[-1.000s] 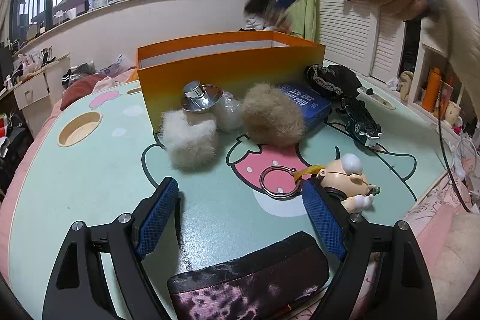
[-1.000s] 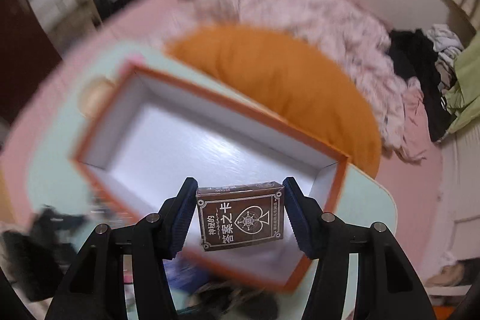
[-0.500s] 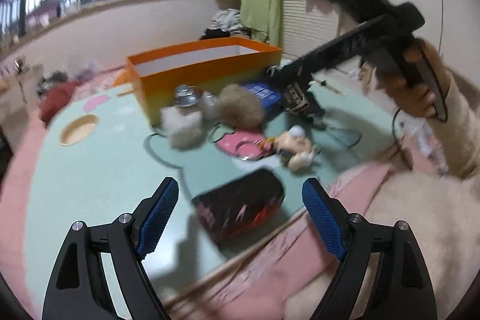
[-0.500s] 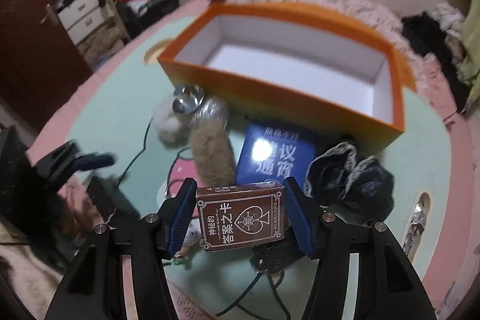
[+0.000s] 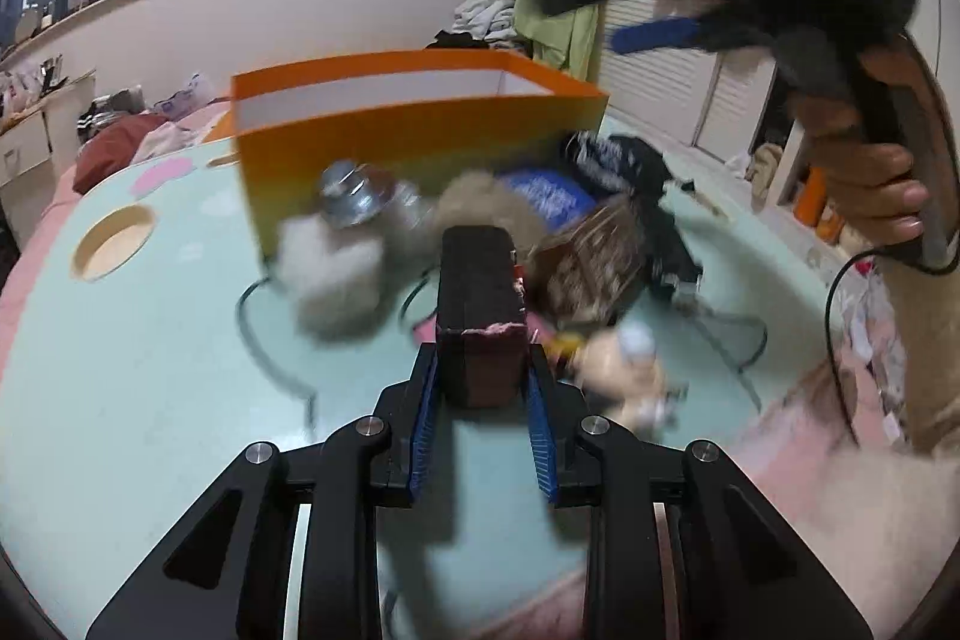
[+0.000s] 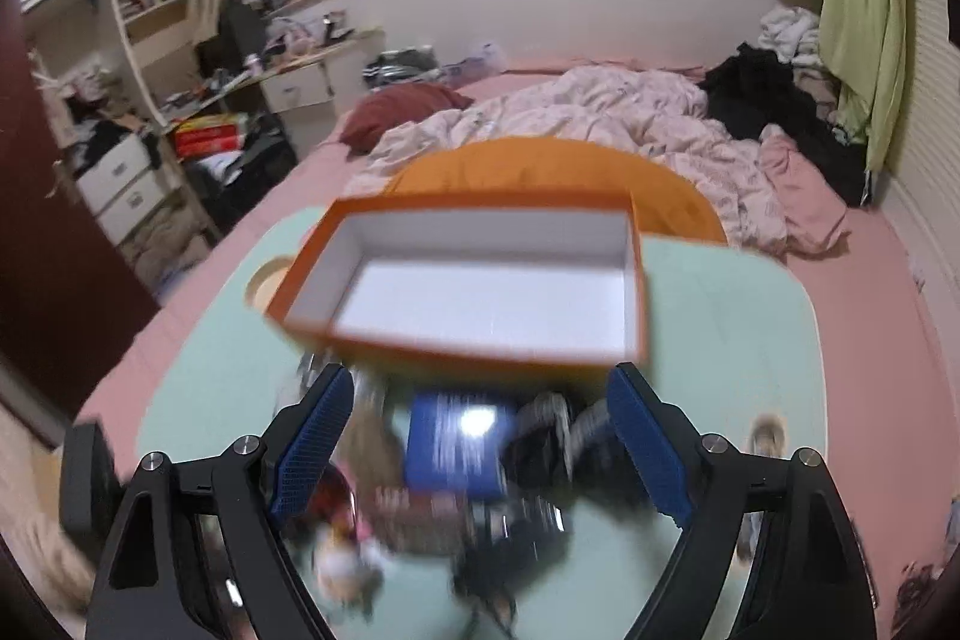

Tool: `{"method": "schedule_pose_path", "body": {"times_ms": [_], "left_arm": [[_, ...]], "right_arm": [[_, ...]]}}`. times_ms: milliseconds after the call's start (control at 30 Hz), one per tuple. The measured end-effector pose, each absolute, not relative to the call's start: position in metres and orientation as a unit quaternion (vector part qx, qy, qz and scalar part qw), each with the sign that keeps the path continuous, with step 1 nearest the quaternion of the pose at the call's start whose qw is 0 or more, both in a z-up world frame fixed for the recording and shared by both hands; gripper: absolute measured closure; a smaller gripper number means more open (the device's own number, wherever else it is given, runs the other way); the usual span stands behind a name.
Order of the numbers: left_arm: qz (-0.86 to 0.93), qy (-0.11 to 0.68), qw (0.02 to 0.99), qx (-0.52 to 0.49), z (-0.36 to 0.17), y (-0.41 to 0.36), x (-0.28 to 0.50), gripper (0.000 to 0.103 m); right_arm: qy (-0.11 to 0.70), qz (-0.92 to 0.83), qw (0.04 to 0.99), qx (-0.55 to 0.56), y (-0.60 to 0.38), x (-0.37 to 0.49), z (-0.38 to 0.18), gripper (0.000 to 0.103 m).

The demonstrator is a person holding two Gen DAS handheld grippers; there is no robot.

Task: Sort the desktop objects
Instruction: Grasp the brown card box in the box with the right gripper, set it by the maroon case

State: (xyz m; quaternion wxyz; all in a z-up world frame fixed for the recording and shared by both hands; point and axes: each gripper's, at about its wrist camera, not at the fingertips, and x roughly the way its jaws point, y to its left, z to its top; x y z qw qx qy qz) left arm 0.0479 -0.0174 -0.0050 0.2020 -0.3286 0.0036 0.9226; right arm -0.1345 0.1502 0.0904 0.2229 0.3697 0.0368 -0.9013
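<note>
The left gripper (image 5: 480, 400) is closing, its blue pads already pressing both sides of the dark pouch (image 5: 478, 292), which sticks out straight ahead at centre frame above the mint-green table (image 5: 120, 370). Behind the pouch sits the orange box (image 5: 414, 124), with fluffy balls (image 5: 336, 274) and a brown card box (image 5: 591, 259) blurred in front of it. The right gripper (image 6: 480, 454) is opening, nothing between its jaws; it hangs over the clutter, the orange box's white inside (image 6: 480, 298) just above it in the frame.
</note>
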Motion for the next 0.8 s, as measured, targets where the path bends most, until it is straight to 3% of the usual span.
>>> {"method": "schedule_pose_path", "body": {"times_ms": [33,133,167,400,567,800], "left_arm": [[0.924,0.004,0.196,-0.328,-0.004,-0.017,0.048,0.066],[0.939,0.004,0.177,-0.297,0.0,-0.024,0.06,0.028],[0.944,0.0,0.175,-0.281,0.001,-0.028,0.066,0.025],[0.933,-0.052,0.178,-0.309,-0.009,-0.043,0.058,0.025],[0.934,-0.065,0.17,-0.306,-0.014,-0.052,0.063,0.025],[0.946,0.028,0.144,-0.29,-0.023,-0.034,0.088,0.017]], "right_arm": [[0.052,-0.904,0.215,0.366,0.142,-0.139,0.091,0.017],[0.096,-0.91,0.185,0.357,0.118,-0.152,0.085,0.017],[0.105,-0.911,0.183,0.355,0.114,-0.154,0.082,0.017],[0.14,-0.911,0.175,0.345,0.099,-0.156,0.065,0.017],[0.111,-0.923,0.184,0.32,0.115,-0.134,0.07,0.017],[0.083,-0.938,0.208,0.263,0.165,-0.039,0.054,0.016]]}}
